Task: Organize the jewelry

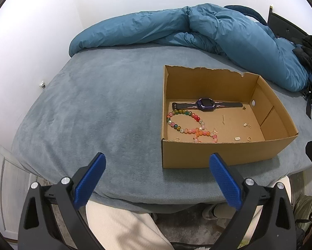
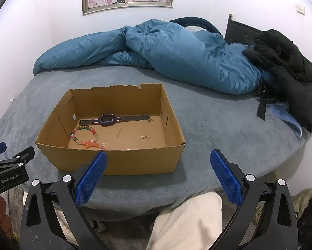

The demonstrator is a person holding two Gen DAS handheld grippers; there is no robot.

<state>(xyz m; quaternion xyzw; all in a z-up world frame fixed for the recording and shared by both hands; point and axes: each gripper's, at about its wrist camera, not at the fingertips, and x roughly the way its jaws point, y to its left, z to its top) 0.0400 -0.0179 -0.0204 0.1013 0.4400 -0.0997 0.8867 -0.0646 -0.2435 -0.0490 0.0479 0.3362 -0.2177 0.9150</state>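
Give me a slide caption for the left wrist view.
Open left tool hovers before a cardboard box holding a watch, beaded bracelet and small trinkets.

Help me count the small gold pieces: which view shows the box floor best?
The left wrist view: the cardboard box floor shows to the near wall, rings included. In the right wrist view, the box's near wall hides the front strip.

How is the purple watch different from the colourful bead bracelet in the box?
The purple smartwatch lies stretched out straight; the multicoloured bead bracelet curls in loops. The watch is dark with a flat strap; the bracelet is bright round beads. Both rest on the floor of the cardboard box.
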